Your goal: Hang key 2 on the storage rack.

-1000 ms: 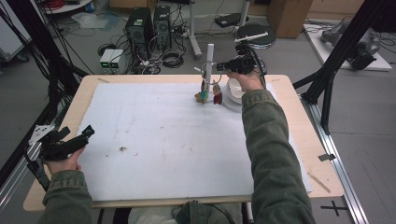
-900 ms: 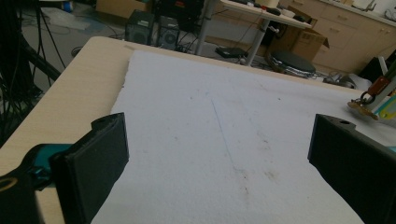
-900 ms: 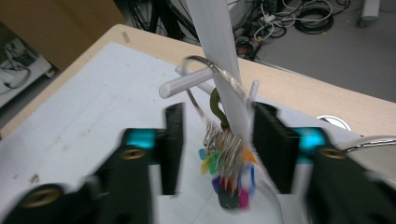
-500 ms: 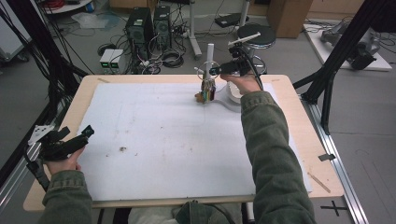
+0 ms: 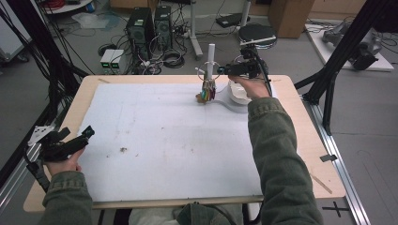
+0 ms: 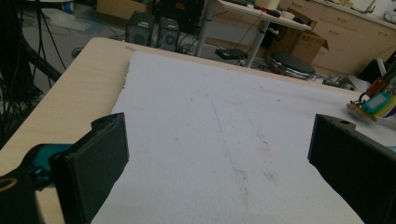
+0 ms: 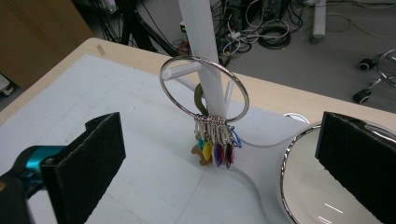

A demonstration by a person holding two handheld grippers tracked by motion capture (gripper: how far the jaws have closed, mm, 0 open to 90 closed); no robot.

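One overhead camera, two gripper-mounted.
The right gripper (image 7: 219, 163) view faces the key ring (image 7: 204, 88) closely, shared with the high view.

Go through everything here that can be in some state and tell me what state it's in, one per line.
Key ring: hanging on a peg of the white stand, coloured tags dangling below.
White stand: upright at the far table edge.
Right gripper: open, nothing between its fingers, just opened.
Left gripper: open, empty, over the white mat.
Bowl: upright, looks empty.
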